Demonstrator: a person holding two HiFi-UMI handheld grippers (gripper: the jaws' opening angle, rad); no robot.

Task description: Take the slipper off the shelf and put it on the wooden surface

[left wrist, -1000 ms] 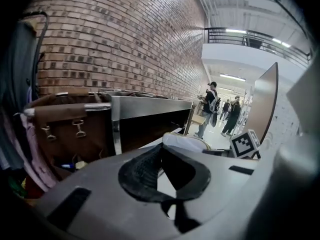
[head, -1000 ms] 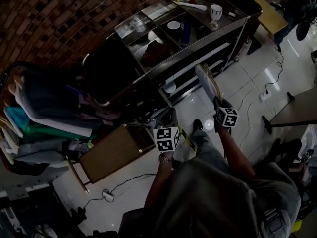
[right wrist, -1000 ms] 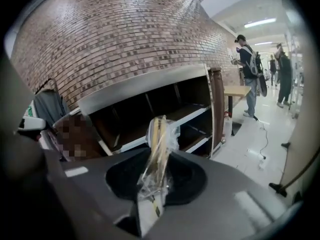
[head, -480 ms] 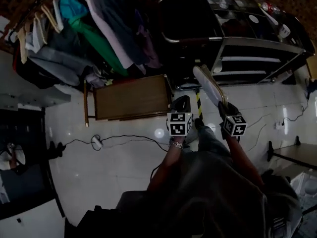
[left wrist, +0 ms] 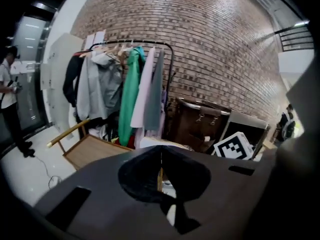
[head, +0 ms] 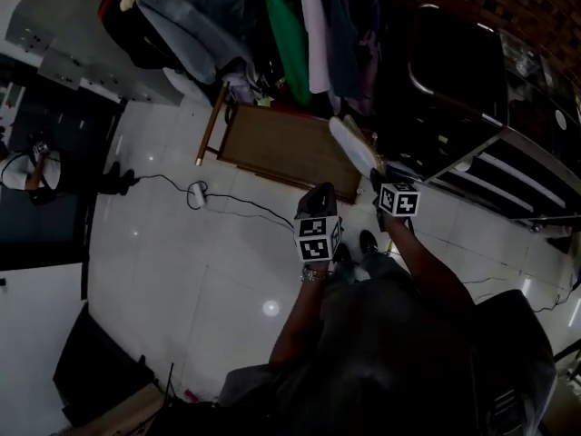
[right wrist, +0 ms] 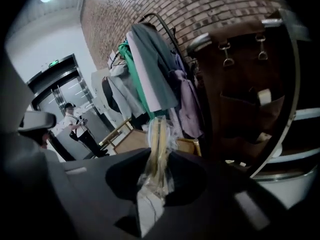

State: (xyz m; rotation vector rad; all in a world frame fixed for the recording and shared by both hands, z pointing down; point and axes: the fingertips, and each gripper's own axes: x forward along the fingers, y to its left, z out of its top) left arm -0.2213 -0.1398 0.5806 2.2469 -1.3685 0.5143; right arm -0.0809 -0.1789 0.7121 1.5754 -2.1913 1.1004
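A pale slipper [head: 352, 143] in clear plastic sticks out from my right gripper [head: 379, 178], which is shut on its near end. In the head view its far end hangs over the right part of the low wooden surface [head: 277, 148]. The right gripper view shows the slipper [right wrist: 158, 146] edge-on between the jaws, the wooden surface [right wrist: 129, 141] beyond it. My left gripper [head: 320, 193] hangs just left of the right one, near the wooden surface's front edge, shut and holding nothing. The left gripper view shows its jaws together and the wooden surface [left wrist: 88, 151] at lower left.
A rack of hanging clothes [head: 300, 25] stands behind the wooden surface. A dark brown case [head: 445, 80] and the shelf unit [head: 531, 184] are to the right. A cable with a plug [head: 196, 193] lies on the white floor. A person [head: 27, 169] stands far left.
The view has swung from the shelf unit toward the clothes rack. Both grippers now sit at the wooden surface, and the slipper, still held, has come over its right part.
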